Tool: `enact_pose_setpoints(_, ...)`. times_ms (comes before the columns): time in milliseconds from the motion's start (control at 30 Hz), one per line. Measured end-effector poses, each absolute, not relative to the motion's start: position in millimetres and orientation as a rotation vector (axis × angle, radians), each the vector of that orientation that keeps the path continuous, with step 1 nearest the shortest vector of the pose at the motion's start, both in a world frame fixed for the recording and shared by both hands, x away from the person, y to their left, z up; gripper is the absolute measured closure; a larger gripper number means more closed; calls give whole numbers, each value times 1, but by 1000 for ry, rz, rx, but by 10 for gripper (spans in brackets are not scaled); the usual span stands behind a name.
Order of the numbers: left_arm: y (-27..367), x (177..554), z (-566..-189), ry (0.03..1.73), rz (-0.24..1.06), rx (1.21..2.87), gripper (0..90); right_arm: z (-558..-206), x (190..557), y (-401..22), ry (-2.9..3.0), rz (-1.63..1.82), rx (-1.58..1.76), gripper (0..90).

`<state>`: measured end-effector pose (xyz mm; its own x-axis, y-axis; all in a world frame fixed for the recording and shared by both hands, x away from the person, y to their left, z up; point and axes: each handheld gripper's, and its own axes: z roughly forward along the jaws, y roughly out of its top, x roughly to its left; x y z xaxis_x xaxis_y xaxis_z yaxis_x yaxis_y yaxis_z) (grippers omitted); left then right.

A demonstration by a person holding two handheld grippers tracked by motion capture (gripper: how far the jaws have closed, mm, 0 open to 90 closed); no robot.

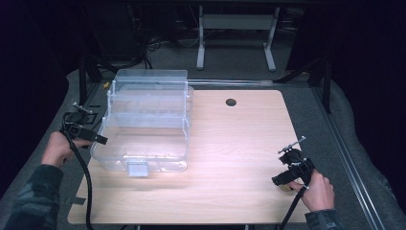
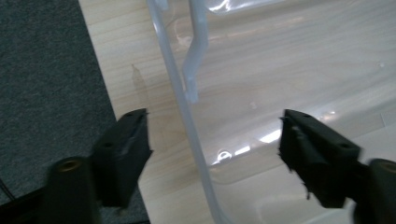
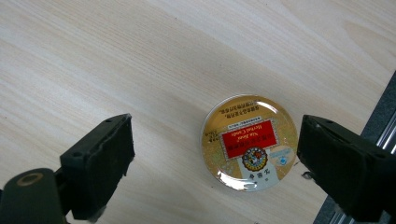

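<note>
A clear plastic storage box (image 1: 143, 124) with tiered trays stands on the left half of the wooden table (image 1: 230, 143). My left gripper (image 1: 98, 139) sits at the box's left front corner. In the left gripper view its jaws (image 2: 214, 133) stand apart on either side of the box's thin rim (image 2: 187, 116), with neither pad touching it. A round gold tin (image 3: 250, 142) with a red label lies flat near the table's right edge. My right gripper (image 3: 212, 140) hovers open over it, jaws wide of the tin; in the high view this gripper (image 1: 280, 181) is at the front right.
A cable hole (image 1: 231, 102) marks the table's far middle. Grey carpet (image 2: 46, 84) lies beyond the table's left edge. A metal rail (image 3: 385, 135) runs just past the right edge by the tin. A white desk frame (image 1: 234, 28) stands behind the table.
</note>
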<state>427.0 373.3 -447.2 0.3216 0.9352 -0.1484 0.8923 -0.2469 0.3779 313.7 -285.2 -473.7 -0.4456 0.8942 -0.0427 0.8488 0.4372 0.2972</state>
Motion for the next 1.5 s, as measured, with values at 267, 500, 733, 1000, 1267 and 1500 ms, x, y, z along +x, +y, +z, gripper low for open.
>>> enact_pose_setpoints(267, 375, 442, -466, 1679, 88, 2205, 591, -474, 311, -282, 2502, 330, 1530, 129)
enact_pose_setpoints(500, 379, 444, -474, 1714, 80, 2195, 788, -474, 312, -281, 2502, 330, 1532, 133)
enact_pose_setpoints(733, 371, 441, -473, 1689, 158, 2251, 802, -474, 312, -283, 2492, 337, 1537, 138)
enact_pose_setpoints(1000, 365, 437, -473, 1650, 184, 2267, 794, -476, 313, -287, 2485, 348, 1559, 138)
enact_pose_setpoints(1267, 352, 432, -473, 1602, 203, 2307, 776, -478, 312, -288, 2488, 357, 1566, 140)
enact_pose_setpoints(1500, 340, 430, -474, 1577, 209, 2314, 768, -474, 311, -291, 2473, 364, 1575, 139)
